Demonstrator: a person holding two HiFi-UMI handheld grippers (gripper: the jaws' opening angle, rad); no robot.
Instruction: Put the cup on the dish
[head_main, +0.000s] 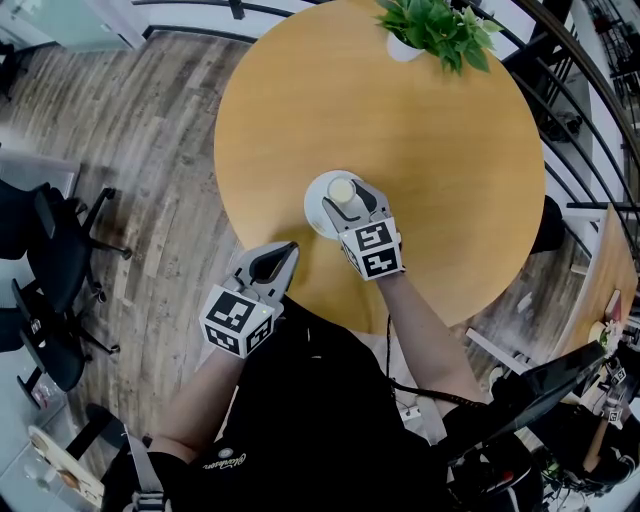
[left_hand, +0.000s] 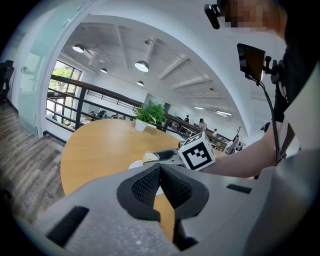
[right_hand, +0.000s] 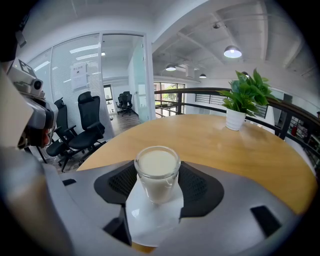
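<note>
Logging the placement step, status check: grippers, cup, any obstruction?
Left gripper shut, empty, at table edge. Right gripper shut on cup, over dish centre; touchdown unclear. Nothing in the way; plant on far side.

The cup (right_hand: 157, 172) is a small clear glass, filled almost to the rim with a milky white liquid. It stands upright at the lower centre of the right gripper view, on the dish (right_hand: 150, 220). The dish is a plain white round saucer, lying flat on the wooden surface (head_main: 420, 150) near mid-frame in the head view.
</note>
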